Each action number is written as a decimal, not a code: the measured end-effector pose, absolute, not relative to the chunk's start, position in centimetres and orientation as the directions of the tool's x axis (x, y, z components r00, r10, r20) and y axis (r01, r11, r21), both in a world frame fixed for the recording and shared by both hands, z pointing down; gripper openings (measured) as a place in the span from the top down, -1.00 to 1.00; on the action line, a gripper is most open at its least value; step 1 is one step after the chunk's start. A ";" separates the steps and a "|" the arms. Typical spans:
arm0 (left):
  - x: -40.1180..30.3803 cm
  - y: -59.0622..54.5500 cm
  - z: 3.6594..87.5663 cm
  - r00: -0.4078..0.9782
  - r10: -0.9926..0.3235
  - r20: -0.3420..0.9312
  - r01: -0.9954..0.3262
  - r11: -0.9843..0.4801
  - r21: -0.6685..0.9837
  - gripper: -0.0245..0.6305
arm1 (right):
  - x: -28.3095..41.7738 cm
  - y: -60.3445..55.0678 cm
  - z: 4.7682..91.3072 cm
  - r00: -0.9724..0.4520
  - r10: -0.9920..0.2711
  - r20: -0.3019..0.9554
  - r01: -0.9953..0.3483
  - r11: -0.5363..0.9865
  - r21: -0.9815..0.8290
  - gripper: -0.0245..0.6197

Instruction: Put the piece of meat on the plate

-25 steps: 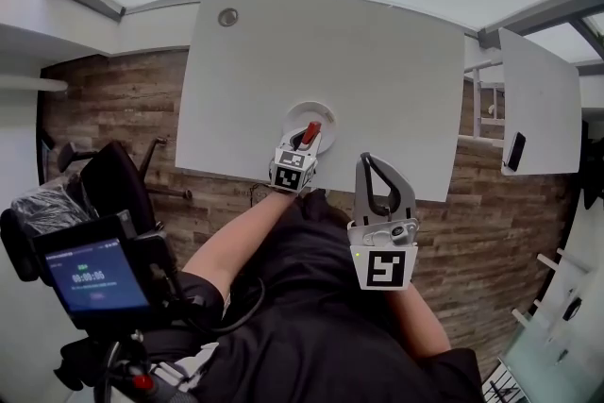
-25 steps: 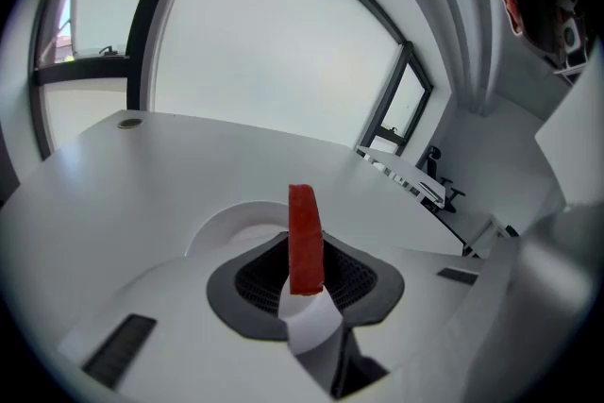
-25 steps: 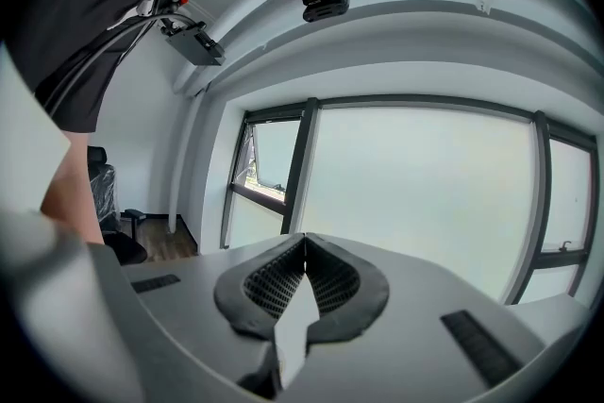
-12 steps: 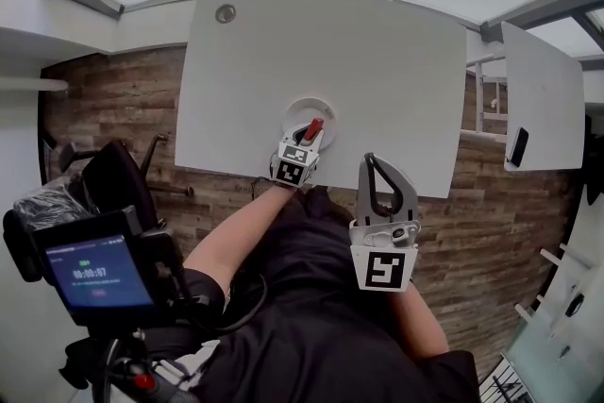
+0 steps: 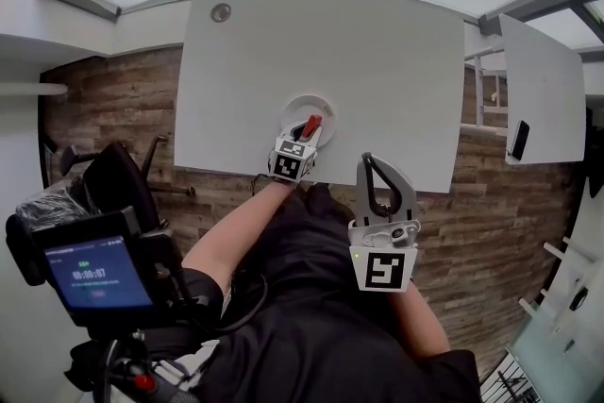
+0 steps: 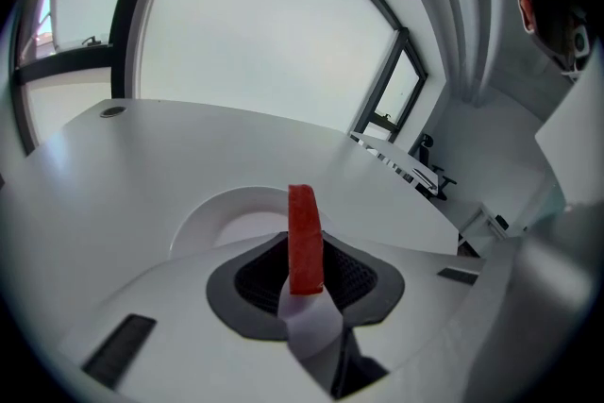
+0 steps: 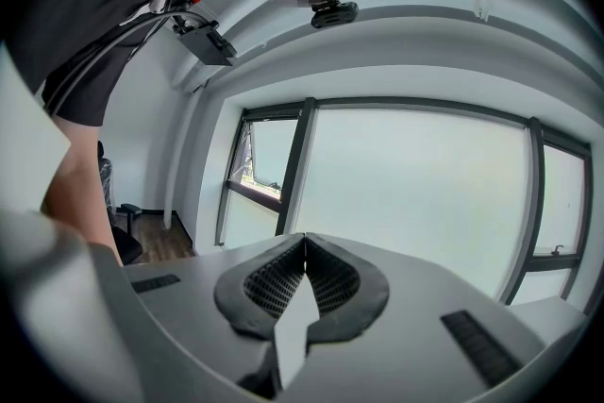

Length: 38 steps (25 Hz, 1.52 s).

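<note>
- meat [image 6: 304, 241]: red strip, its near end clamped between the pads of the left gripper [image 6: 304, 286]; the long axis runs along the jaws, and the free end points away and upward, over the plate [image 6: 203, 214].
- plate: white, round, on the white table [image 5: 377, 52] close to its near edge; whether the strip touches the plate cannot be told.
- right gripper [image 7: 304, 243]: jaws together, nothing between them; in the head view it lies below and right of the plate, off the table.
- writing: black square markers [image 5: 381, 270] on each gripper; a blue screen [image 5: 94, 271], far lower left of the plate, shows pale digits too small to read.
</note>
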<state>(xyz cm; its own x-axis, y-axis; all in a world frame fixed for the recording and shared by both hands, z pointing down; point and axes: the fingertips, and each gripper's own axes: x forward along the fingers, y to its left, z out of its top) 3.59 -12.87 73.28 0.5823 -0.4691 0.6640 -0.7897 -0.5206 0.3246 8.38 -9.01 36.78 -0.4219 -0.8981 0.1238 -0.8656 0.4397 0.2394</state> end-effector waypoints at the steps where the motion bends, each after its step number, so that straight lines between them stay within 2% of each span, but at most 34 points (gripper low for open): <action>1: 3.6 -13.1 73.1 0.584 -0.475 0.658 -0.790 -0.520 0.326 0.64 | 8.2 -8.9 37.0 -0.437 -0.890 0.132 -0.858 0.457 0.236 0.91; 13: 3.4 -13.4 73.2 0.531 -0.502 0.682 -0.805 -0.550 0.223 0.62 | 8.1 -8.2 36.5 -0.469 -0.875 0.118 -0.854 0.484 0.189 0.91; 14: 3.3 -13.4 73.4 0.525 -0.501 0.688 -0.808 -0.547 0.218 0.53 | 8.2 -8.2 36.5 -0.469 -0.876 0.115 -0.855 0.483 0.188 0.91; 18: 3.0 -12.9 74.4 0.504 -0.463 0.729 -0.808 -0.552 0.208 0.37 | 8.2 -7.9 36.6 -0.470 -0.874 0.121 -0.847 0.485 0.217 0.91; 25: 2.5 -13.1 74.2 0.472 -0.493 0.731 -0.821 -0.547 0.162 0.24 | 8.4 -7.6 36.8 -0.471 -0.872 0.130 -0.848 0.489 0.205 0.91; 30: 2.6 -12.8 74.0 0.468 -0.500 0.729 -0.819 -0.555 0.145 0.24 | 10.7 -8.3 36.6 -0.397 -0.904 0.155 -0.915 0.403 0.008 0.91; 33: 2.4 -12.9 74.1 0.468 -0.507 0.724 -0.828 -0.537 0.159 0.22 | 11.5 -8.7 36.7 -0.352 -0.921 0.164 -0.934 0.358 0.006 0.91; 38: 2.3 -12.9 74.2 0.484 -0.510 0.711 -0.823 -0.541 0.171 0.19 | 10.5 -8.2 37.9 -0.367 -0.911 0.189 -0.925 0.378 0.025 0.91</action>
<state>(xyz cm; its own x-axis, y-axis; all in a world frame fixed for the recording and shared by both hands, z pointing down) 2.31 -12.85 74.15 0.4837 -0.5103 0.7111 -0.8231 -0.5414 0.1715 10.51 -8.18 37.89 -0.3670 -0.9109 0.1885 -0.9254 0.3781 0.0254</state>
